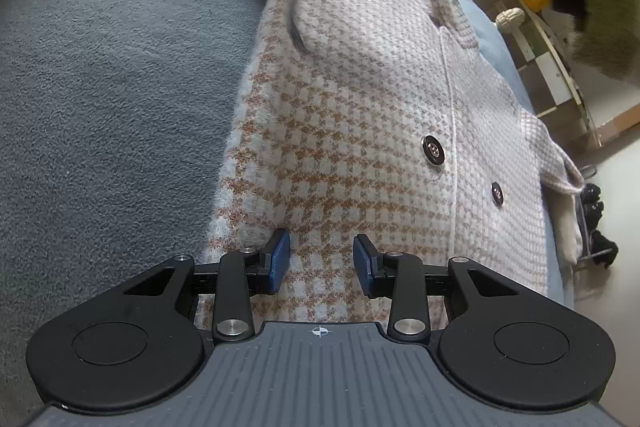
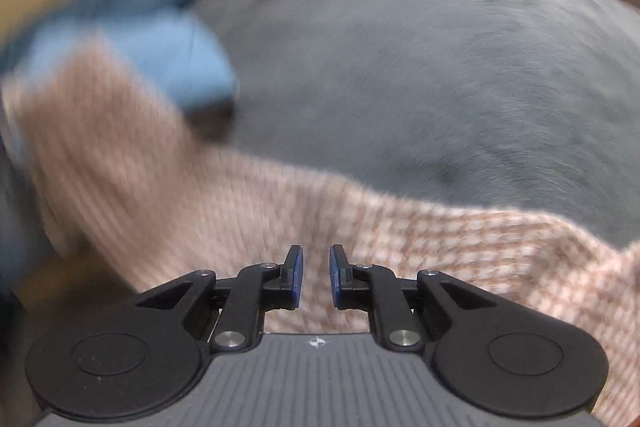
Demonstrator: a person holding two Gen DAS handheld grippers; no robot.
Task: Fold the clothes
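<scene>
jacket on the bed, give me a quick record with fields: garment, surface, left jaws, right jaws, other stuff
garment: houndstooth knit jacket, two dark buttons, lying spread out
surface: grey fleece blanket
left gripper: jaws open, over the jacket's hem area, nothing pinched
right gripper: jaws narrowly apart above the jacket, nothing between them
other: blue pillow; view blurred

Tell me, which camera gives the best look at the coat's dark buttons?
The left wrist view: two dark buttons show sharply on the checked coat. The right wrist view is blurred and shows only checked fabric, with no buttons.
</scene>
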